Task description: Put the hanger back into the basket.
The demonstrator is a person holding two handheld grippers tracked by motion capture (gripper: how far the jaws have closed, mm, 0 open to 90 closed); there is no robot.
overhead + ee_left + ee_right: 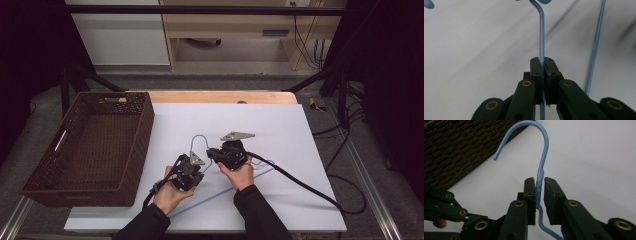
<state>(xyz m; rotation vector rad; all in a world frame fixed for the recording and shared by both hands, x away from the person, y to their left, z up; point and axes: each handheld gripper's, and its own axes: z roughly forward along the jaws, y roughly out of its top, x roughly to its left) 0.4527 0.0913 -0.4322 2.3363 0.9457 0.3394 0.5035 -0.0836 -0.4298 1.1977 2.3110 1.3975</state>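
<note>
Handover step: left gripper [541, 65] clamped on blue wire hanger [541, 167]; right gripper [539, 183] jaws slightly apart around its twisted neck. Next, probably: carry hanger to wicker basket [131, 150].

A brown wicker basket [125, 145] sits left on the white table [290, 130].

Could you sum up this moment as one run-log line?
left gripper: shut on blue wire hanger | right gripper: jaws slightly apart around its twisted neck | wicker basket: beside

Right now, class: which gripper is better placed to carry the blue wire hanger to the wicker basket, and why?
Probably the left gripper: its jaws are clamped on the blue wire hanger, and it sits nearer the wicker basket. The right gripper stands slightly open around the twisted neck.
</note>
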